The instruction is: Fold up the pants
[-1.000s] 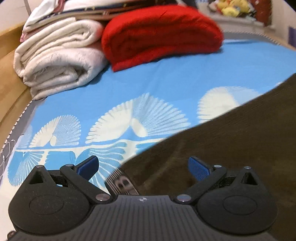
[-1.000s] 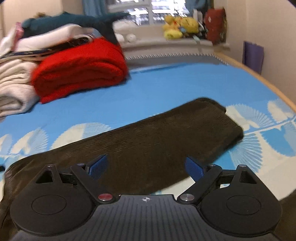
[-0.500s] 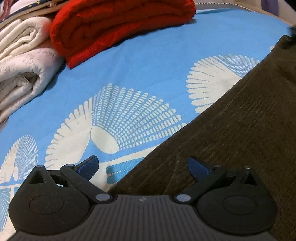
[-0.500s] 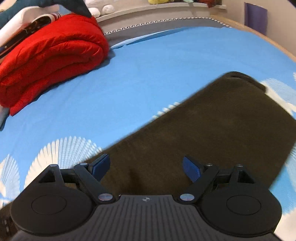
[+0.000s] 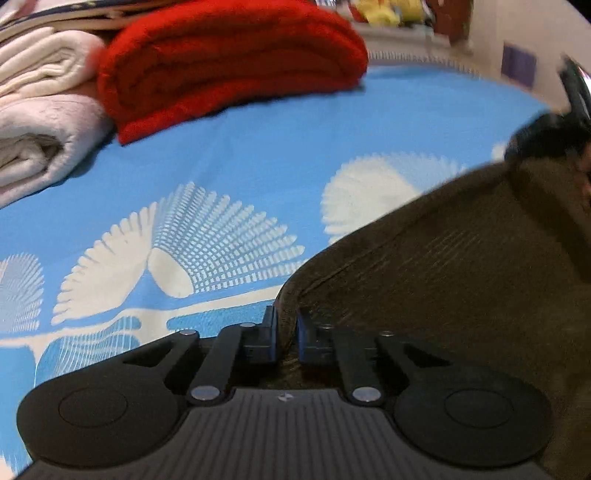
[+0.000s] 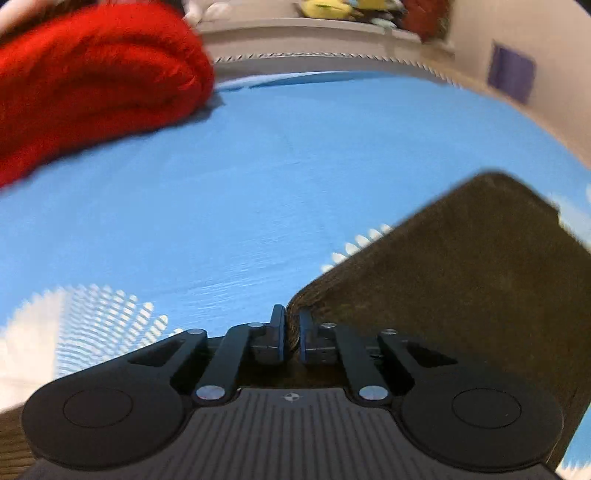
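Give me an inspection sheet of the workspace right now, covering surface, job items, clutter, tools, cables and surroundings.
Surface: blue bedsheet with white fan prints.
Job's things: dark brown pants lying on the sheet, near edge lifted.
Clutter: folded red blanket, folded white blankets, both clear of the pants.
Tools: left tool shut on the pants' edge; right tool shut on the pants' edge.
Cables: nothing seen.
Surroundings: window ledge with yellow plush toys, blurred; pale wall.

One brown pants (image 5: 461, 280); one red blanket (image 5: 229, 62); two grippers (image 5: 286, 332), (image 6: 291, 334)
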`<state>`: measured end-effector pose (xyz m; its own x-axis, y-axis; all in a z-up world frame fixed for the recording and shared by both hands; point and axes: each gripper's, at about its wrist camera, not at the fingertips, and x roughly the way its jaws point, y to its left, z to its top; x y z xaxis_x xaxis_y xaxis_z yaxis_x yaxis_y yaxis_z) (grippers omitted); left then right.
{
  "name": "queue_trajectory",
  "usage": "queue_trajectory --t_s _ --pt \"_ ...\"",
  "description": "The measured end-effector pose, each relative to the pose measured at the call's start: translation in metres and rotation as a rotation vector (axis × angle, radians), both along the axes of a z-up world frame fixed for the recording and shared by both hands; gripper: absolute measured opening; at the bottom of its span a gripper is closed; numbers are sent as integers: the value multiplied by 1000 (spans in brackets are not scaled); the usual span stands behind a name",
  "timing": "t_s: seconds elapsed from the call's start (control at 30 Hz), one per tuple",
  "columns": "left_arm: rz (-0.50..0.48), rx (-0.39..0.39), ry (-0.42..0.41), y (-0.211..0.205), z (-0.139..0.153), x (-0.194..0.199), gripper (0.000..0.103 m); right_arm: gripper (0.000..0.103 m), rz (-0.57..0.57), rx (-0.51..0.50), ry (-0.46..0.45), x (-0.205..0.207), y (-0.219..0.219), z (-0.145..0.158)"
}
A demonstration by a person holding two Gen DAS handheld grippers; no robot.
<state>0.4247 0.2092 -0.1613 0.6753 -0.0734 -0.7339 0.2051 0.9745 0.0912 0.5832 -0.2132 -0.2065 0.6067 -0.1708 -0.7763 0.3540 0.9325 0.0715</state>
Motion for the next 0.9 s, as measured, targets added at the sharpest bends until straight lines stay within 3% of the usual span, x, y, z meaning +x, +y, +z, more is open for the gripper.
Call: queue_trajectory --t_s 0.17,0.3,0.37,0.4,0.43,0.47,0.5,0.57,0.63,0.67,0.73,0.77,0.9 --pt "-1 -111 -84 -3 56 -97 8 7 41 151 -149 -98 -41 67" --pt "-11 -209 -62 -11 78 -199 12 7 85 263 -218 -244 -80 120" --pt "56 -283 24 -8 65 -232 23 7 99 285 -184 -316 -88 123" --pt "97 -316 78 -6 56 -242 35 10 103 278 -149 -344 -89 119" --pt "160 -360 137 -1 47 -250 59 11 121 275 -95 -367 -88 110" --pt "240 -422 189 5 39 -257 68 12 119 278 -39 -386 -88 98" --pt "301 -484 206 11 36 -265 78 13 87 278 2 -401 -89 86" --pt "426 -578 164 25 35 -282 85 15 44 317 24 -418 -95 74" --pt "498 -588 102 31 38 -293 88 33 -8 340 -10 -432 -100 77" --pt "523 -573 71 32 39 -296 88 50 -17 339 -40 -437 -100 83" --pt "553 -542 36 31 38 -296 88 60 -4 318 -83 -443 -98 96" --pt "565 -536 26 29 36 -295 88 61 18 305 -109 -450 -93 103" --pt "595 -485 29 24 28 -280 88 78 98 251 -226 -470 -73 119"
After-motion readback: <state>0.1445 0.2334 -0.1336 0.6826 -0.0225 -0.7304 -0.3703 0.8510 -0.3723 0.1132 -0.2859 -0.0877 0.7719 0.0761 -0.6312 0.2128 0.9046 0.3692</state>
